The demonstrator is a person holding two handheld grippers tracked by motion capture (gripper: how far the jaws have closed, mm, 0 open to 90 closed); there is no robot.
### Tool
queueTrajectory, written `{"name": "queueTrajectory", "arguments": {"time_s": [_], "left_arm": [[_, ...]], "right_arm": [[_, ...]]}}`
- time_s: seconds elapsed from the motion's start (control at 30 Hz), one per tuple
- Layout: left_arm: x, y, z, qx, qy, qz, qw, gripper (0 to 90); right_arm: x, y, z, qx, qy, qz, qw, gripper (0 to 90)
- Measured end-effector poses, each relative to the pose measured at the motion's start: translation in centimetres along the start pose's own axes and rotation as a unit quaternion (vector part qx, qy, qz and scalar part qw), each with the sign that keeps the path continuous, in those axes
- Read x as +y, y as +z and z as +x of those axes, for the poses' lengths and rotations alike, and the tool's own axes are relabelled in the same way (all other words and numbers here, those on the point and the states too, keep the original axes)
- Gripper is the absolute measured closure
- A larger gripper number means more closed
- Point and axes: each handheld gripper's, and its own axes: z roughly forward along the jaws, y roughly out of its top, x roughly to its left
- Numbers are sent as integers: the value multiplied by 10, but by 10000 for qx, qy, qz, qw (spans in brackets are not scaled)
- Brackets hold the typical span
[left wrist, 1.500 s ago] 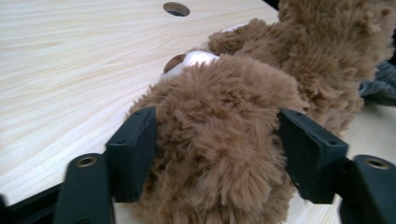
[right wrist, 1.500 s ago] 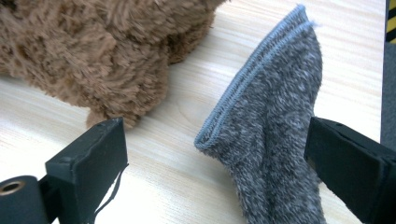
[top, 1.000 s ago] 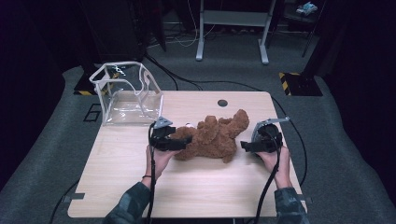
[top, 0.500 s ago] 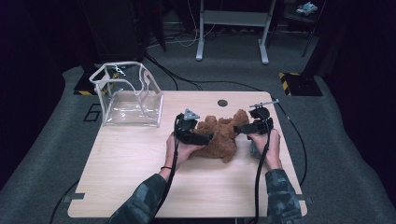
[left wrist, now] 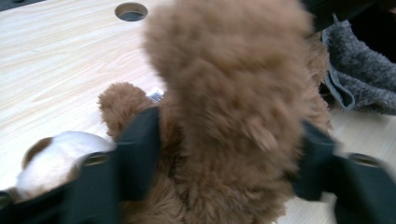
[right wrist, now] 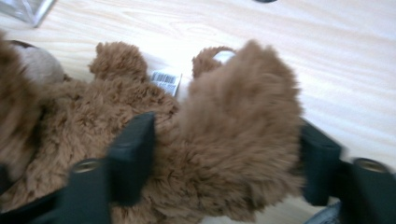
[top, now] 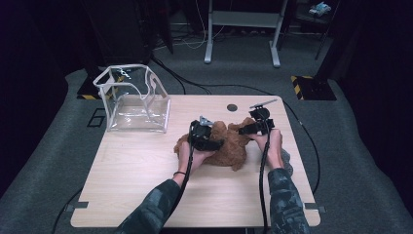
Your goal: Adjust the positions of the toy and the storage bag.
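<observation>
A brown plush teddy bear (top: 233, 151) lies bunched up right of the table's middle. My left gripper (top: 217, 144) is shut on a thick furry limb (left wrist: 233, 93), which fills the gap between its jaws. The bear's white muzzle (left wrist: 56, 158) shows at the lower left of the left gripper view. My right gripper (top: 243, 130) grips another brown limb (right wrist: 238, 135) from the bear's far right side. A white tag (right wrist: 166, 80) sticks out of the fur in the right gripper view. Both hands sit close together over the toy.
A clear plastic bag (top: 134, 100) stands open at the table's back left. A round hole (top: 232, 107) marks the wooden table (top: 146, 185) behind the bear. Grey cloth (left wrist: 359, 79) lies by the right hand. A metal stand (top: 241, 29) and cables are on the floor beyond.
Both grippers moved inward and away from the person, closing on the bear. The bear went from lying stretched out to bunched up between them.
</observation>
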Motion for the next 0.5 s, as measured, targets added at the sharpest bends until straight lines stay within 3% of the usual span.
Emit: {"name": "queueTrajectory", "arguments": {"time_s": [0.07,0.17,0.33,0.5], "left_arm": [[-3,0,0,-55,-4,-122,9999,533],[-4,-3,-1,-53,107,-182,9998,657],[-3,-11,-1,-4,264,-263,9993,716],[4,-22,7,40,274,-459,9986,726]], "right_arm": [[-5,-2,-5,123,127,-41,9998,483],[-11,-5,-6,154,198,-264,9993,604],[-14,-9,2,45,101,-431,9990,690],[-11,-25,12,-61,-93,-745,9972,697]]}}
